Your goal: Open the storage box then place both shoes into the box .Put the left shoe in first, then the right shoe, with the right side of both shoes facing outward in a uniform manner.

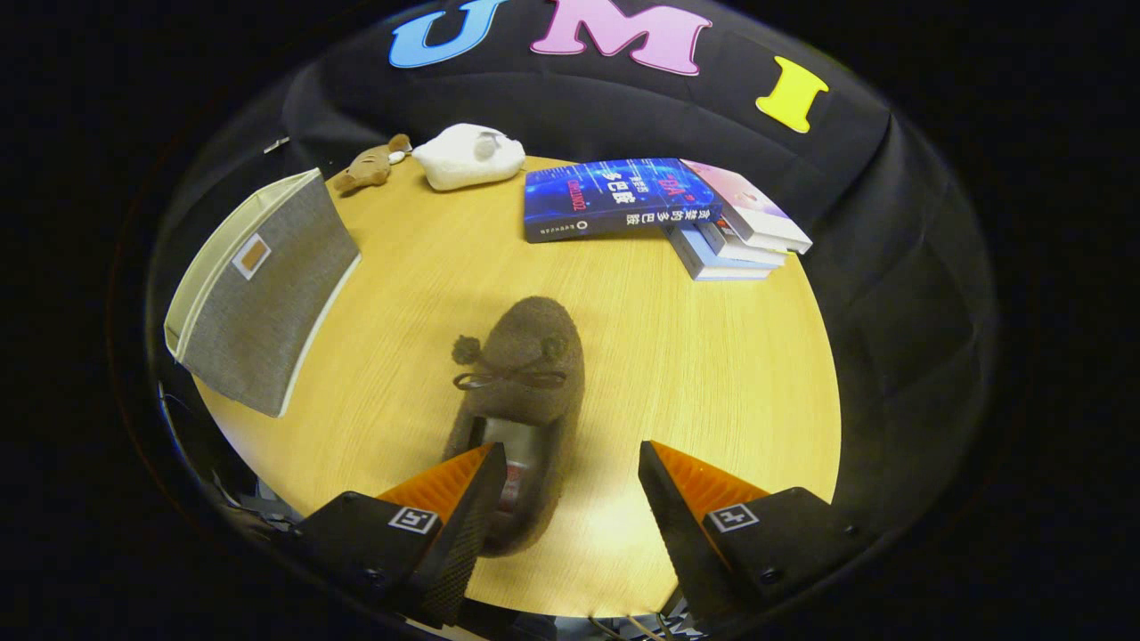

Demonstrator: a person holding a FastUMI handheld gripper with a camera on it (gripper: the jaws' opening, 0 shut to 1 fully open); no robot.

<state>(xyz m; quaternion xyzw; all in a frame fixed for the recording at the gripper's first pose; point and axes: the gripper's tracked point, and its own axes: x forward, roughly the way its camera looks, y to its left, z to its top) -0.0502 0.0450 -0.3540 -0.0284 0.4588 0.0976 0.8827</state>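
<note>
Shoe point(521, 392) by gripper point(570, 481), fingers apart.

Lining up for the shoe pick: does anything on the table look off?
One oddity: a single brown shoe lies on the table, toe pointing away; no second shoe is visible. The grey storage box stands well off to its left. The gripper is open, the shoe's heel beside one finger rather than centred between them.

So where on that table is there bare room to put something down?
The widest bare patch of the table lies right of the brown shoe, below the books. Another runs between the shoe and the grey storage box. The far edge is crowded: books, a white plush, a small brown toy. The open gripper straddles the shoe's heel.
</note>
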